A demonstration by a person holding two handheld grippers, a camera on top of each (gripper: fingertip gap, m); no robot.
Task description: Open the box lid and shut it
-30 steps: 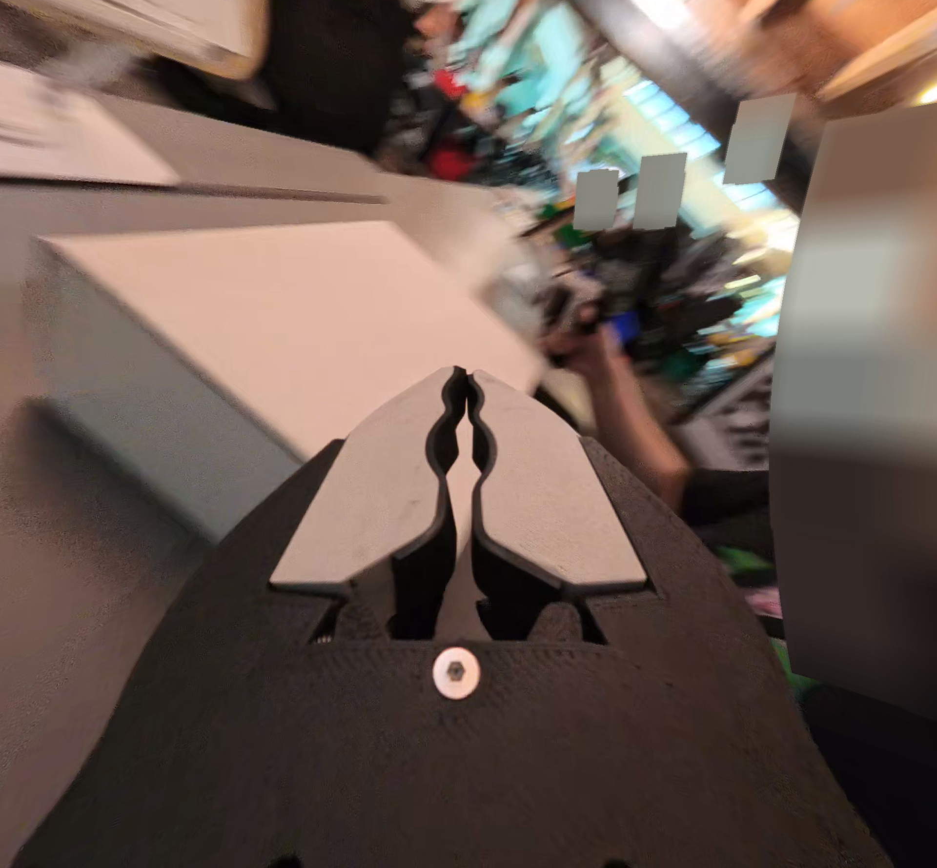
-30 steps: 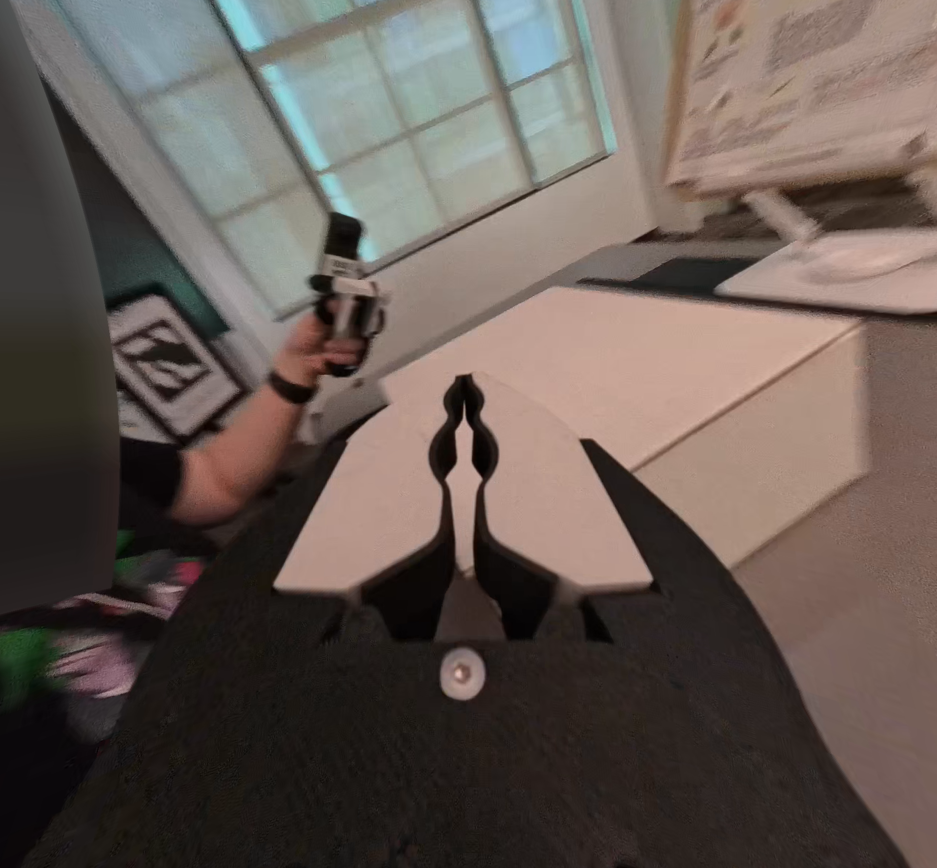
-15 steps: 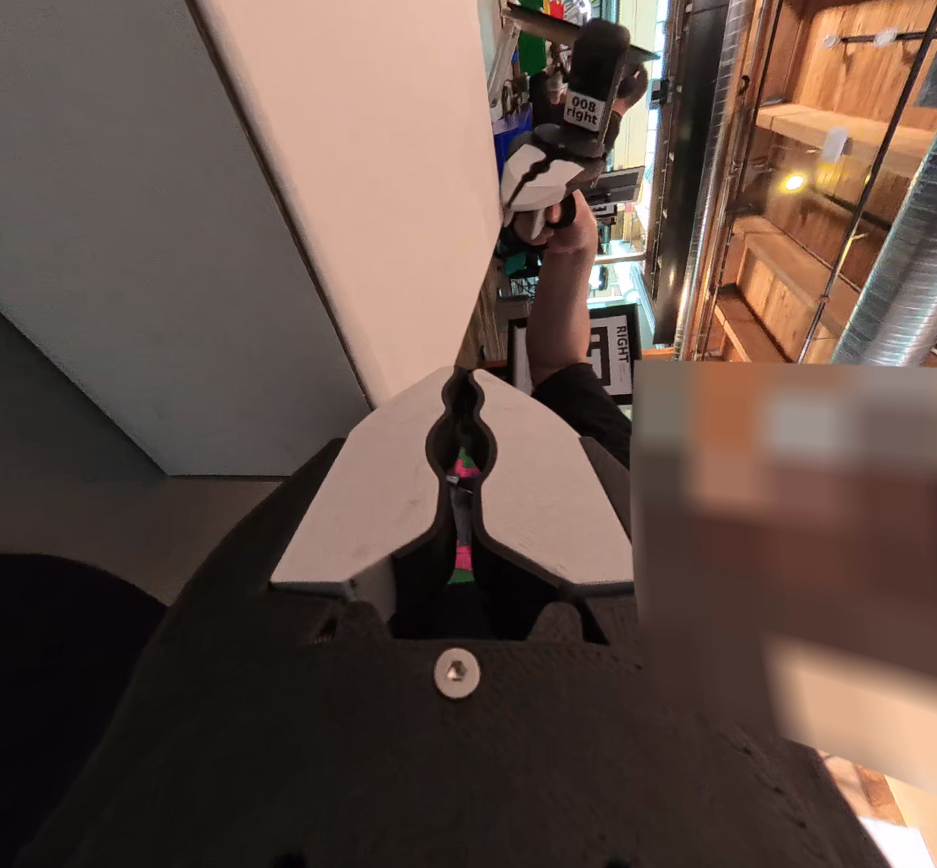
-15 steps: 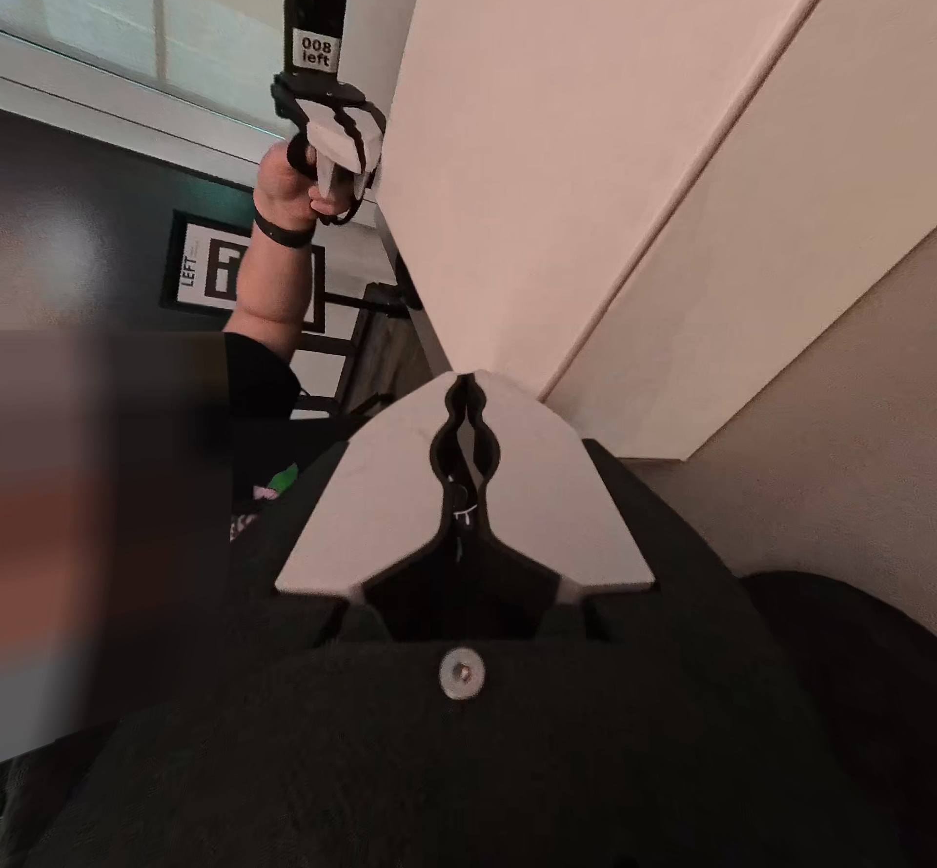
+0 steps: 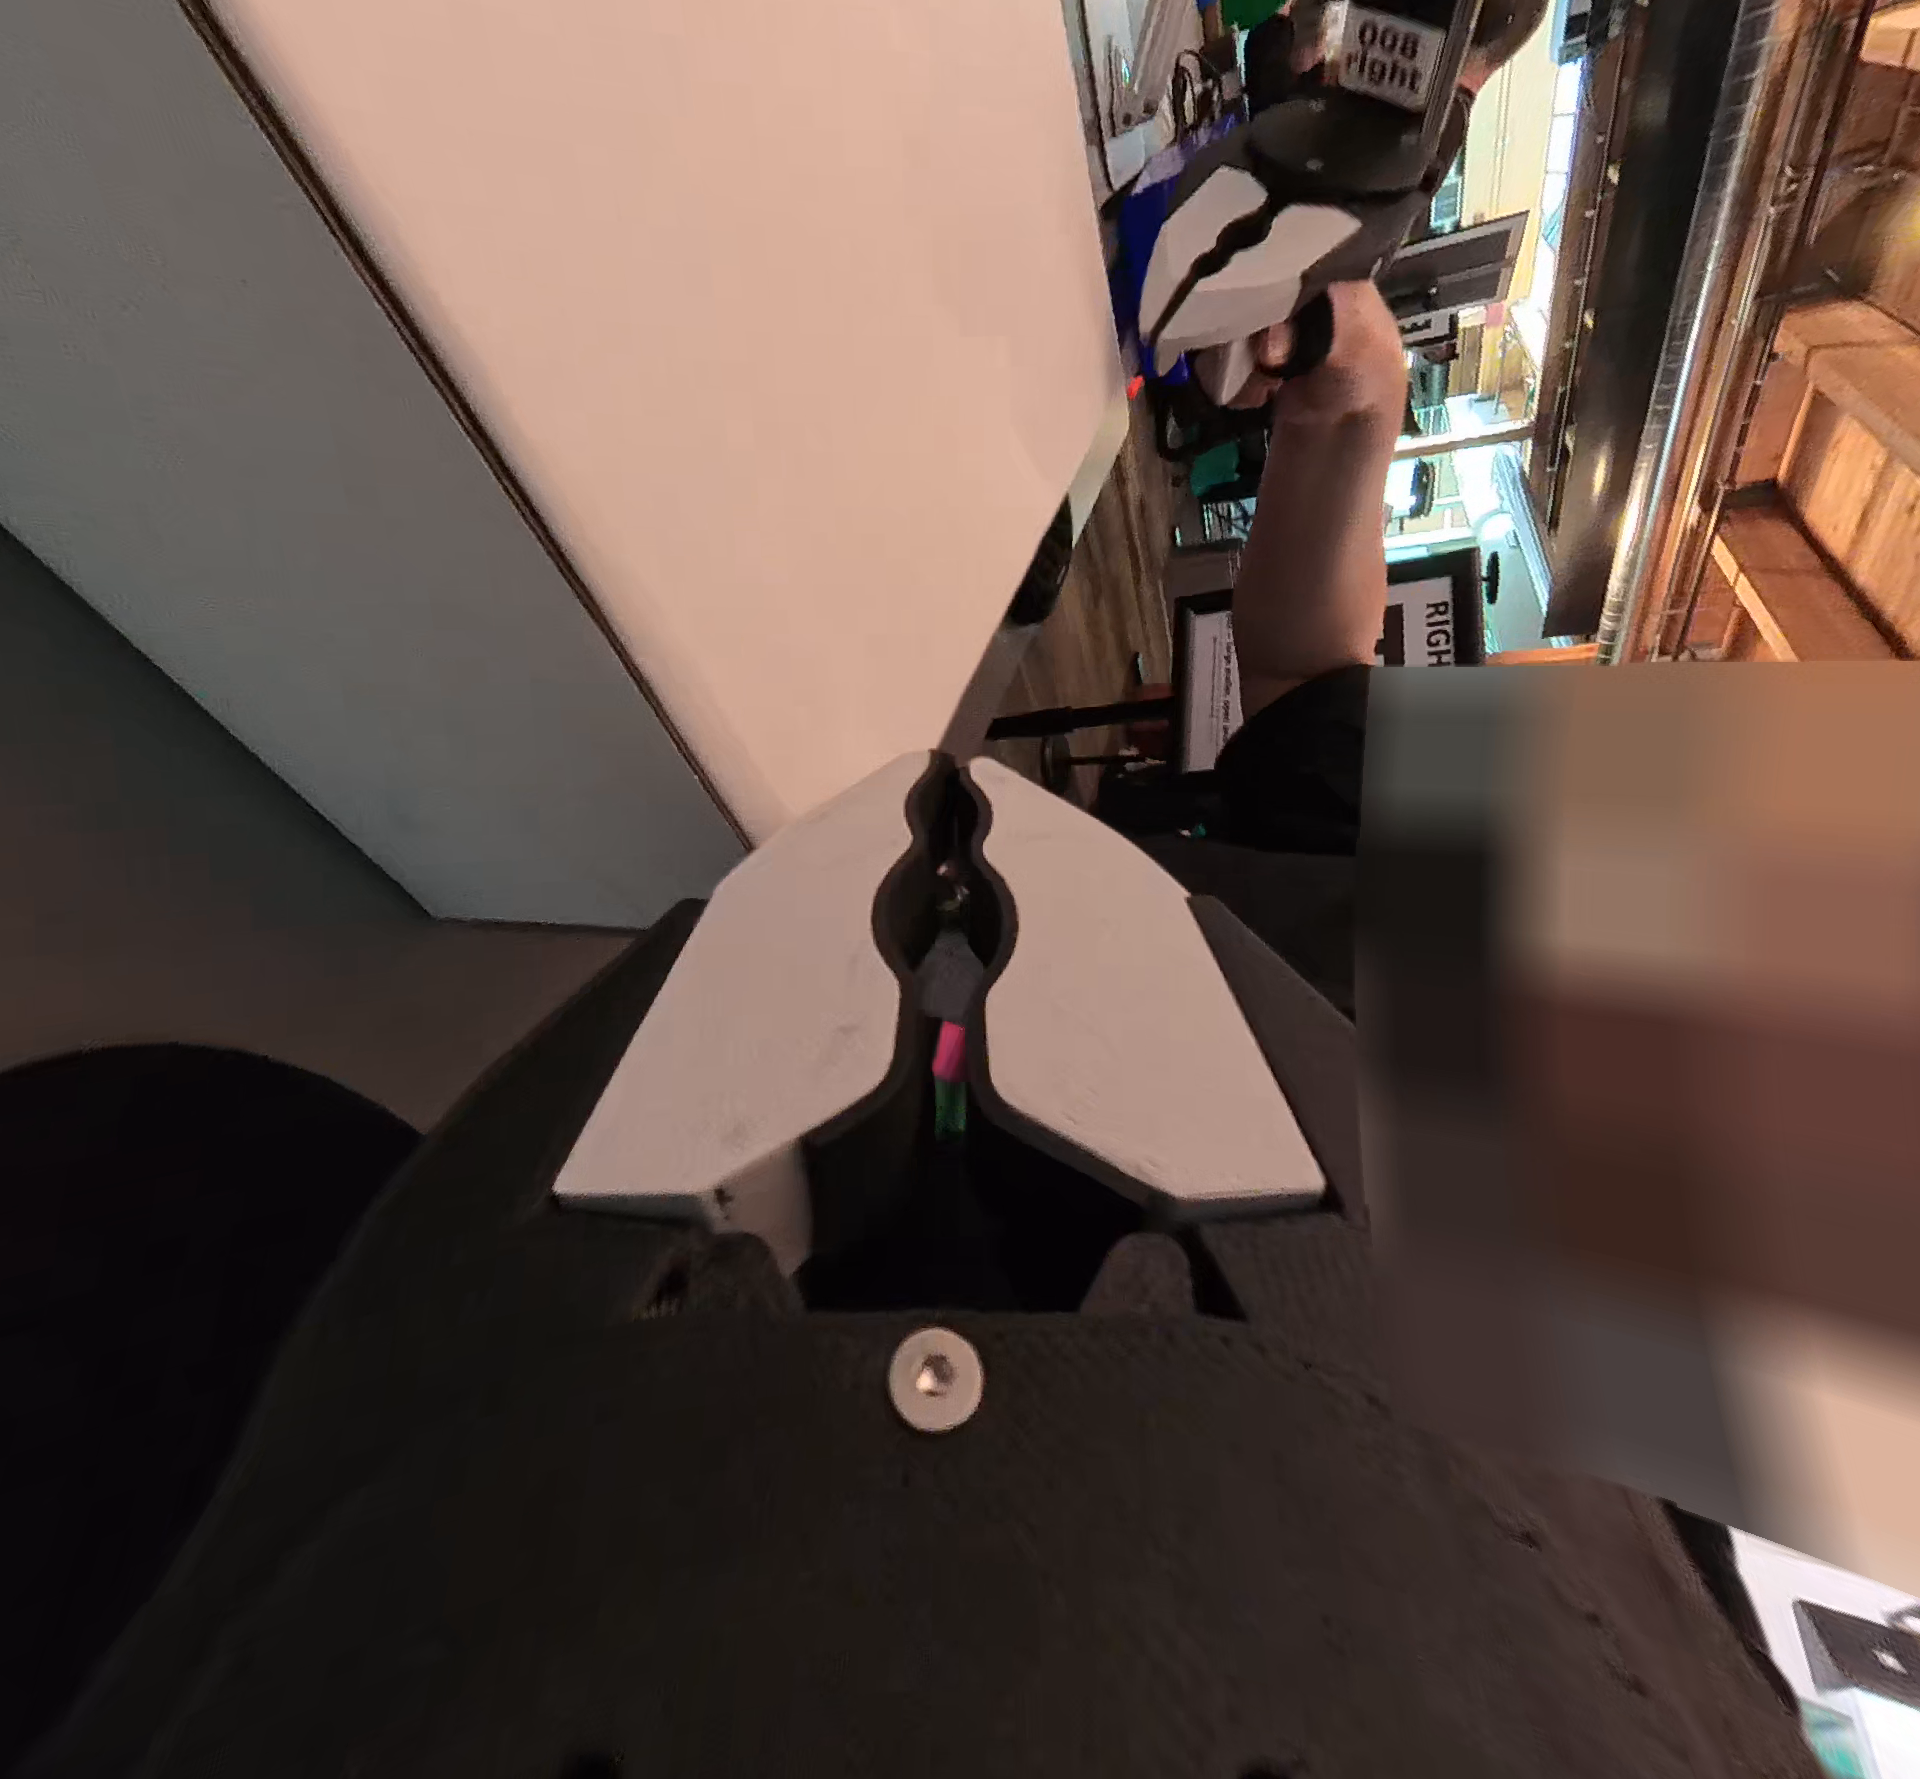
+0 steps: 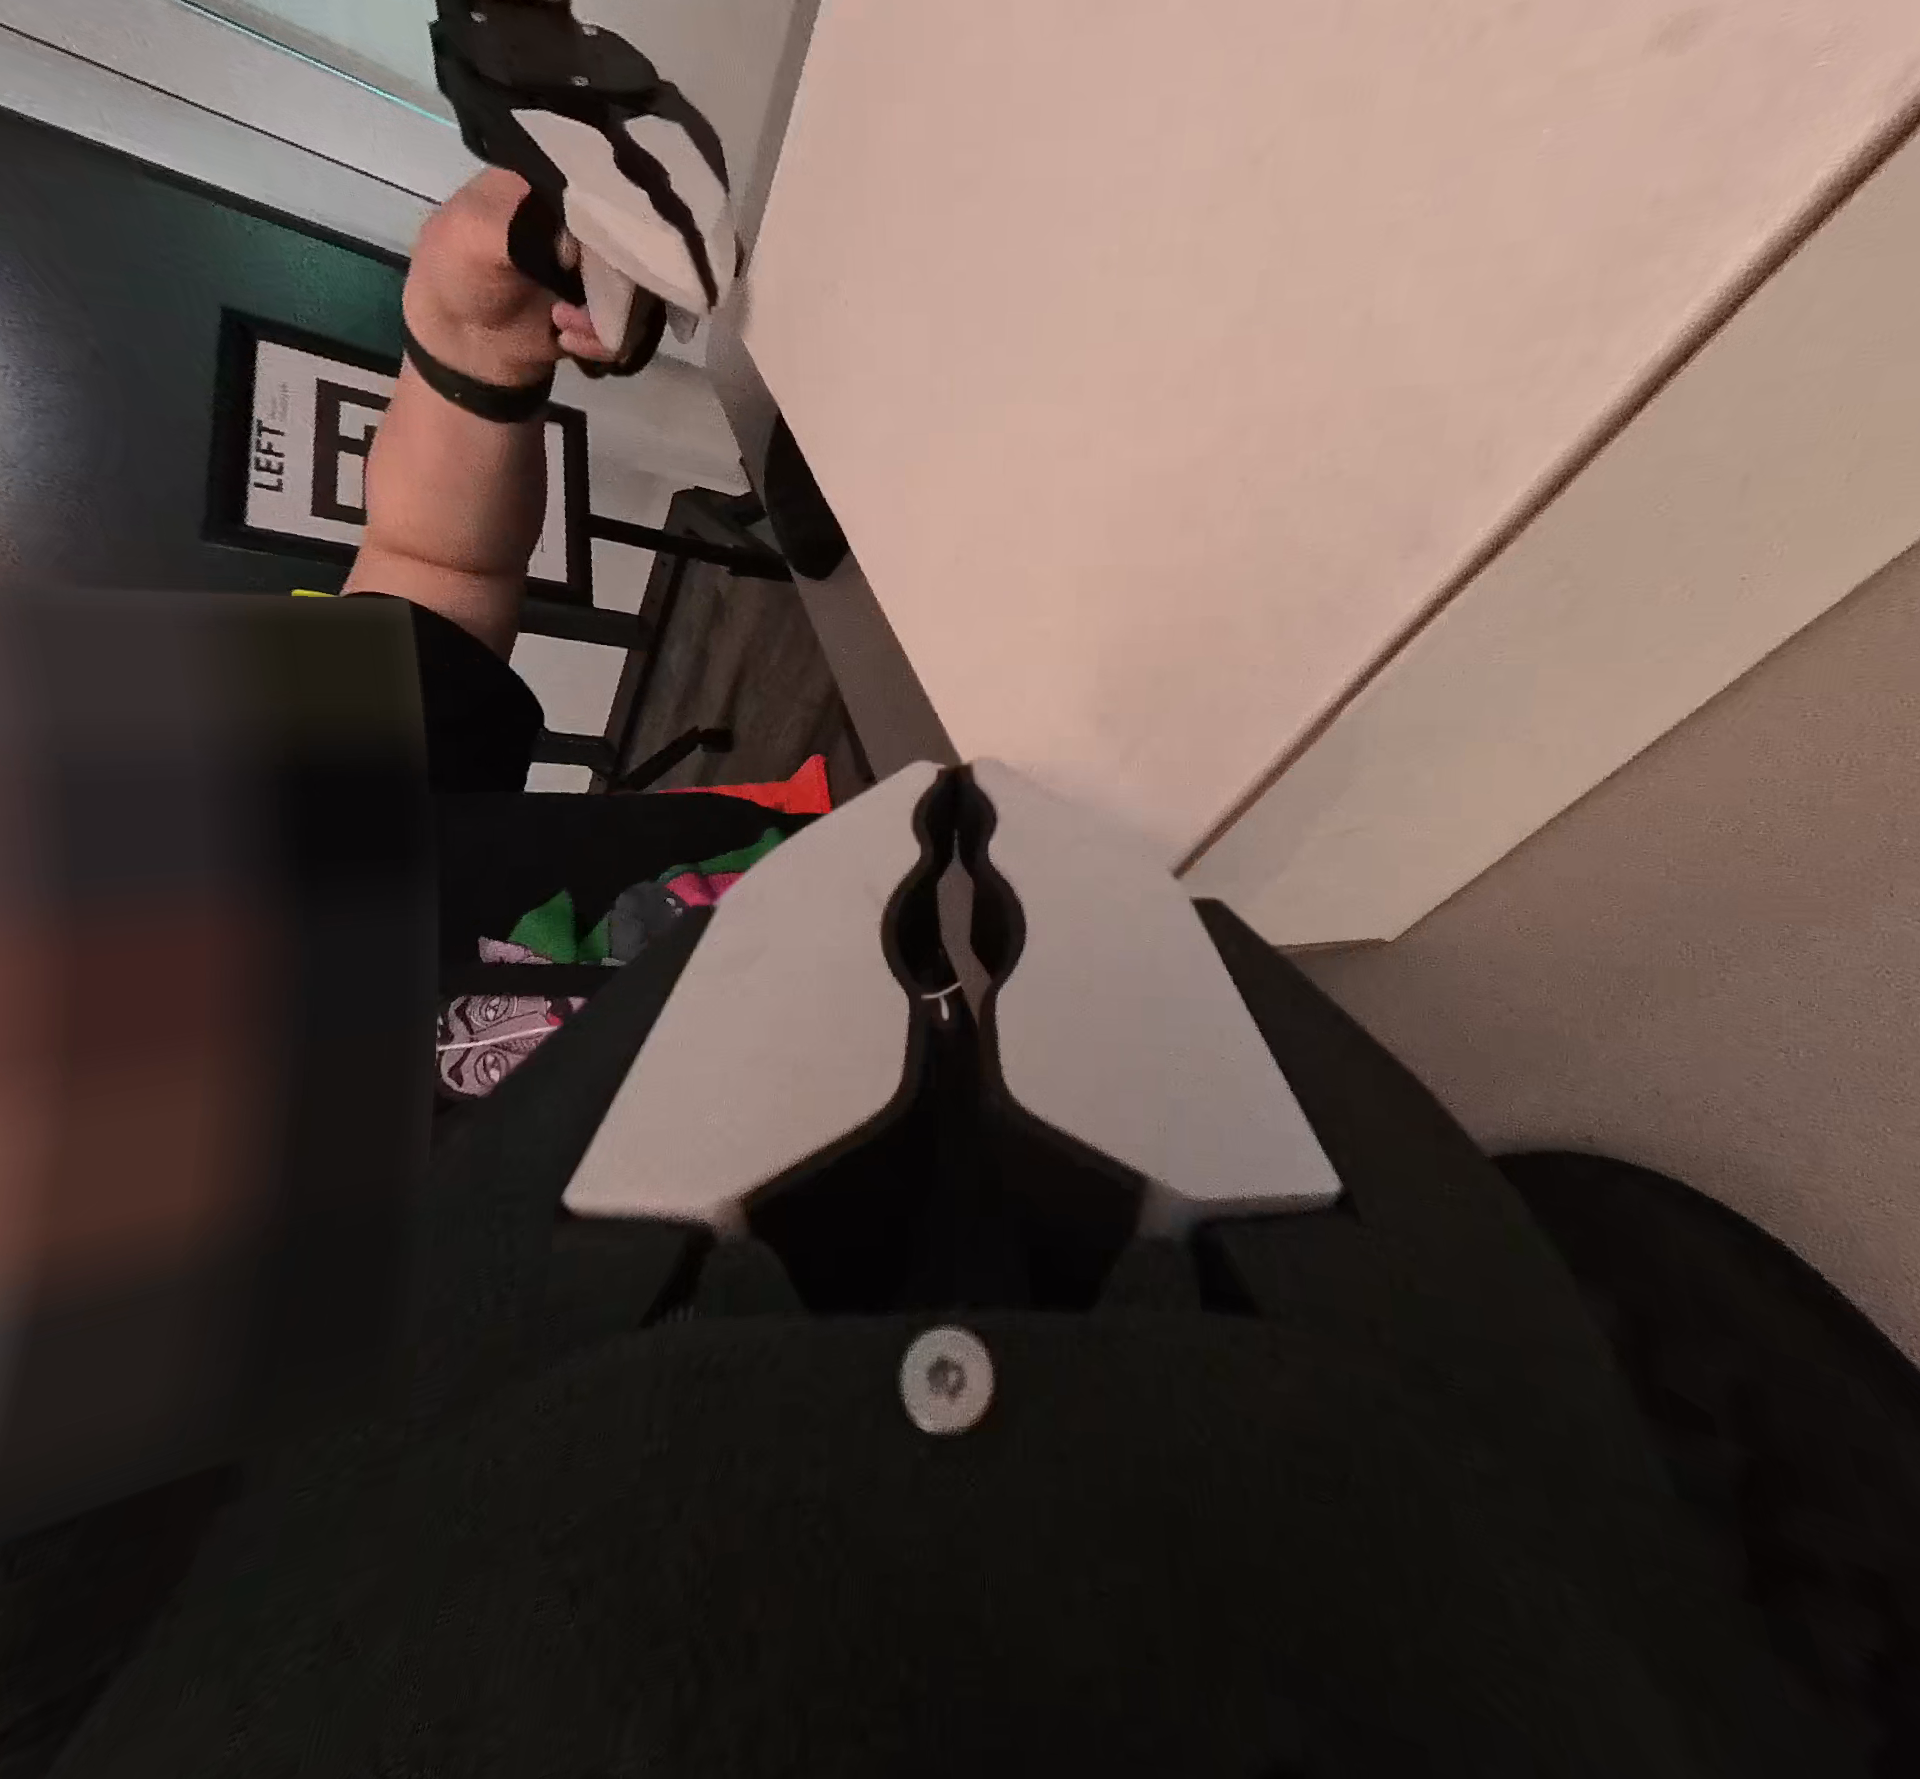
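Box [image 5: 644, 275]: plain white, lid seam dark, seemingly shut; left gripper [image 5: 951, 773] & right gripper [image 6: 956, 773] both closed, empty.

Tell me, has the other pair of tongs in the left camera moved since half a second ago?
Yes. In the left wrist view the right tongs now look nearer and sit closer to the white box lid's far edge than before.

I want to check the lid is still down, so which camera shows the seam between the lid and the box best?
The right wrist view: the seam runs as a long dark line between the white lid and the box wall, with no gap showing. The left wrist view shows the same seam too, slightly blurred.
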